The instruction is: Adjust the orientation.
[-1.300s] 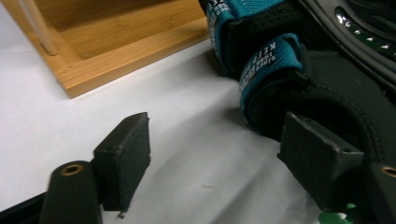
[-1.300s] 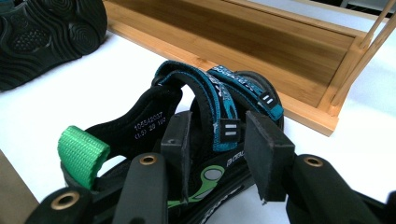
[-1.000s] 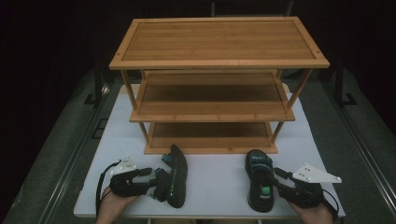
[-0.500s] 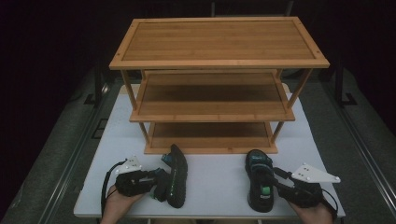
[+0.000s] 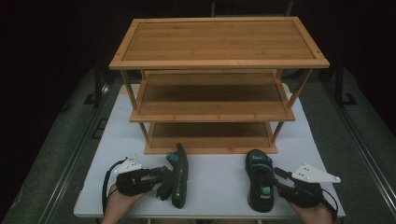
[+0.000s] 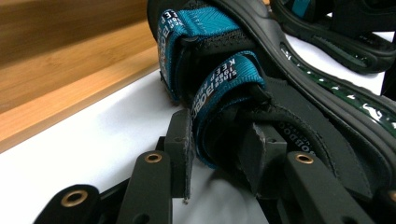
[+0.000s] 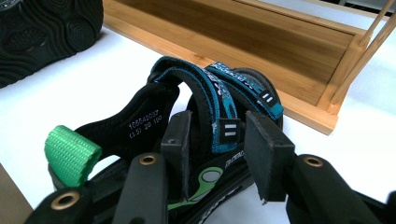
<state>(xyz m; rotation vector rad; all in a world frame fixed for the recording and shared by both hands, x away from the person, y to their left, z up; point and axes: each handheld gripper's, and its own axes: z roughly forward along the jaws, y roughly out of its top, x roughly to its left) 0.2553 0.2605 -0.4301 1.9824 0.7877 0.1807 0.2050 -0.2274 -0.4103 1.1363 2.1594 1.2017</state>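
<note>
Lying on its side just ahead of the left gripper (image 5: 161,183), the left sandal (image 5: 179,175) shows its dark sole edge upward in the high view; in the left gripper view its teal rear strap (image 6: 224,93) sits between the two black jaws, which have just been closing and now press on it from both sides, so this gripper is clamped on the strap; the sandal's toe points away from the gripper toward the bamboo rack's (image 5: 219,84) bottom shelf, close to it but apart. Off to that gripper's right, well apart, the right sandal (image 5: 259,184) stands upright on its sole on the white table (image 5: 215,179); the right gripper (image 5: 280,184) comes at it from its outer side; in the right gripper view the jaws stand on either side of the crossed teal straps (image 7: 219,107), the left jaw close against them, the right jaw beside them, and whether the pads squeeze the straps I cannot tell; a green heel loop (image 7: 70,154) sits left of and below those jaws; beyond the strap the rack's lowest board runs across, and the sole of the other sandal shows at the upper left corner; a hand (image 5: 119,205) holds each gripper from the near edge of the table.
</note>
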